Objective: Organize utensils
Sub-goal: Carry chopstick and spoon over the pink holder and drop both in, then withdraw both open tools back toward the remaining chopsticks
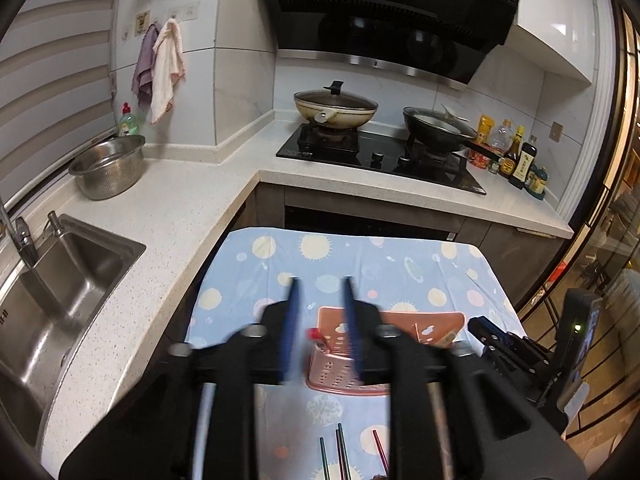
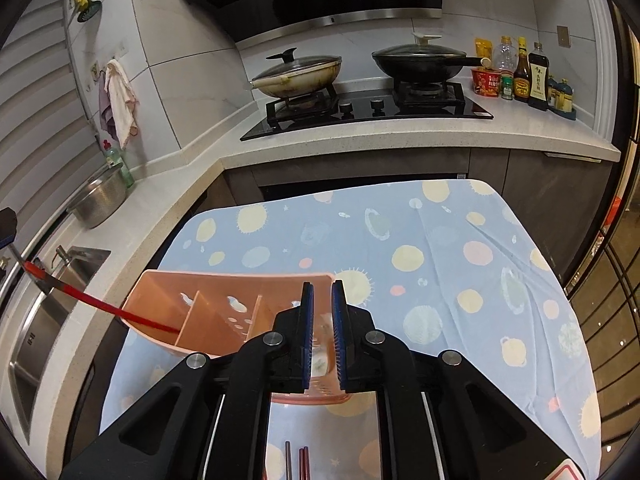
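A pink plastic utensil holder (image 2: 224,312) with compartments stands on the blue patterned tablecloth (image 2: 440,248); it also shows in the left wrist view (image 1: 400,326). A red chopstick (image 2: 104,304) leans in its left compartment, its top end sticking out to the left. My left gripper (image 1: 321,284) is open and empty above the holder, blurred. My right gripper (image 2: 321,286) is nearly shut with a narrow gap, empty, over the holder's right end. Several chopsticks (image 1: 340,456) lie on the cloth near me, also seen in the right wrist view (image 2: 298,462).
A steel sink (image 1: 60,280) and a steel colander (image 1: 110,166) are on the counter at left. The stove (image 1: 380,152) with two pans is behind the table. Bottles (image 1: 520,156) stand at the back right. The other gripper's body (image 1: 540,352) is at right.
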Tool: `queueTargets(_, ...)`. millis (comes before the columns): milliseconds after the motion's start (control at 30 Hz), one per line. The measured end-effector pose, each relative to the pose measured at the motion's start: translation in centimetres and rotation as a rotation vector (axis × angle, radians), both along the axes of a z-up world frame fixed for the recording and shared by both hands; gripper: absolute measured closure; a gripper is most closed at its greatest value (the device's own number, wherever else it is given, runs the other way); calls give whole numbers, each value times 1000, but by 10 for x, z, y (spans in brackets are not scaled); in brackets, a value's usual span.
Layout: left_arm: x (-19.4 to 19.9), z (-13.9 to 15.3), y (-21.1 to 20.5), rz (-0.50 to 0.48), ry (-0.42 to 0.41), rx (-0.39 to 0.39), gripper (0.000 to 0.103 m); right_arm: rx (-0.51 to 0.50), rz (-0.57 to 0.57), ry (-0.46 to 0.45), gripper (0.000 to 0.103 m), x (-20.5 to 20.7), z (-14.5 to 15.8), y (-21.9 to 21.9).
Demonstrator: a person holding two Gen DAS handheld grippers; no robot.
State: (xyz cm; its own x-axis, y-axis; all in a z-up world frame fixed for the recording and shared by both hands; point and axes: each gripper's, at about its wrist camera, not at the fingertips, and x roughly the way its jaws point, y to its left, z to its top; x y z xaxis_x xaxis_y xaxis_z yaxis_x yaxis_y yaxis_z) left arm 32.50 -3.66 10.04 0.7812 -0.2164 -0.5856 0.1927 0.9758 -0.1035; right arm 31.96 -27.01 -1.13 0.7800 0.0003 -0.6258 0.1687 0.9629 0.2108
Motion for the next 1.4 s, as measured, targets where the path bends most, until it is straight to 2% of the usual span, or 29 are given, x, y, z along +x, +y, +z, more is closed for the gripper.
queueTargets(133,-13,1,8,22,-22,19,52,11,-5,-15,91,-16,8,-1)
queueTargets(200,-20,-1,14,25,-20,11,46,12,-7,-21,87,-28,11,-1)
queueTargets(267,-30,-4,21,39,-17,20,45,18,-7,-25,81,-43,12,0)
queueTargets(467,-70,-30,37,46,35,36,38,38,-1,10,81,-97,1,4)
queueTargets(800,-140,-120,50,40,220,79,38,116,-8,150,80,-196,-54,18)
queueTargets(967,-169,-164,44,7,316,91,37,96,5,223,80,-231,-83,35)
queueTargets(1200,-198,-205,33,-17,394,112,37,69,47,294,80,-252,-119,56)
queueTargets(1400,-206,-217,33,-13,416,117,37,60,78,304,80,-252,-128,66)
